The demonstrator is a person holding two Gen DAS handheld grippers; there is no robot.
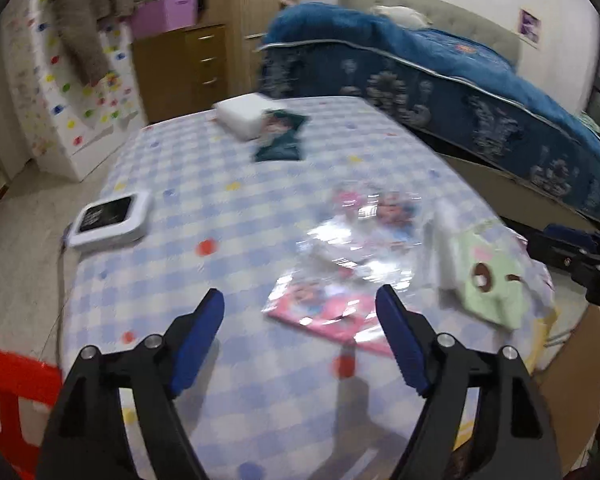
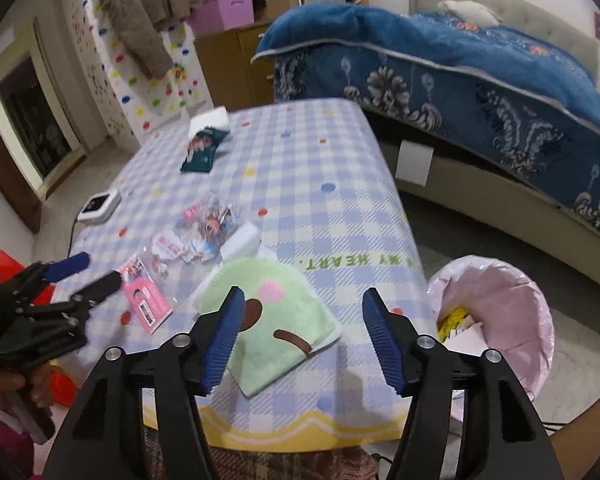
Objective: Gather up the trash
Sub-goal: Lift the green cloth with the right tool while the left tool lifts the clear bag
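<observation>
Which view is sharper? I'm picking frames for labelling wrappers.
Left wrist view: motion-blurred, with glare on the clear wrappers; the pink package is smeared. Right wrist view: much sharper, pink package and green cloth legible; both bend straight lines at the edges.

Left tool [image 1: 300,312] and right tool [image 2: 303,312], both wide apart, empty.

Your table [image 2: 332,216], under a blue-checked cloth, carries a green towel [image 2: 276,320] at its near edge, pink and clear wrappers [image 2: 188,240] mid-table, a pink card [image 2: 146,300] toward the left edge, a white device [image 2: 100,205] on that edge, and a dark packet [image 2: 202,148] against a white box [image 1: 240,114] at the far end.
</observation>
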